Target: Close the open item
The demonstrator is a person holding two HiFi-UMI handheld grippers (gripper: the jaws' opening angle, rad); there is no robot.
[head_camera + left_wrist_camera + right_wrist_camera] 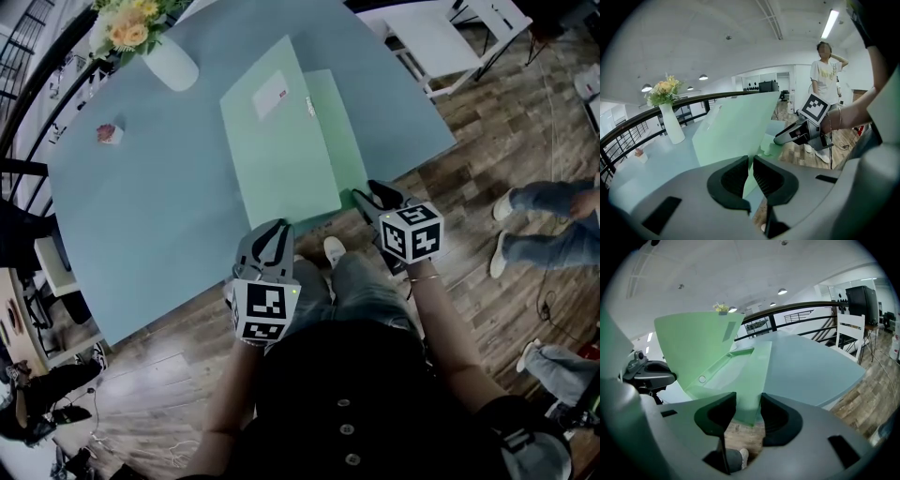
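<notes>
At table's (141, 216) near edge, 12 o'clock of me: green folder (291, 150) still open, cover (736, 126) raised. My left gripper (272, 230) pinches cover's corner. My right gripper (375, 197) gapes astride base panel (750, 366) at 1 o'clock, not pressing. Remaining: lay cover flat.

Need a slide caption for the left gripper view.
Left gripper pinches the green folder's raised cover above the pale blue table; right gripper beside it.

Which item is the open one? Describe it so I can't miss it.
On the pale blue table, look at the near edge, in front of the white vase. The pale green folder lies there, cover lifted in the left claw; it is the only big flat thing, unlike the tiny pink object.
</notes>
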